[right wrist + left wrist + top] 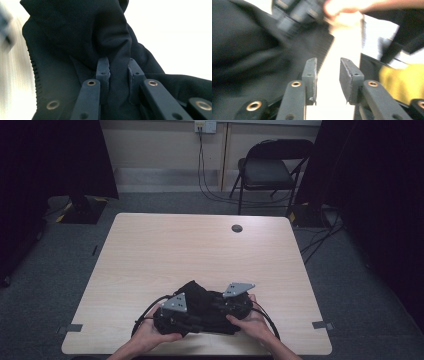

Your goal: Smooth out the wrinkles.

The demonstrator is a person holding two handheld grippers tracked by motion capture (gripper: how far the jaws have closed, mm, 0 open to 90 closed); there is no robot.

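Black cloth, a bunched garment, lies at the desk's near edge between both hands, seemingly gathered for folding. The left gripper view shows the left tongs released, nothing between the pads (bare desk shows through). The right gripper view reveals what the high view hides: right tongs clenched on a fold of the cloth.

Black garment lies bunched at the table's near edge.
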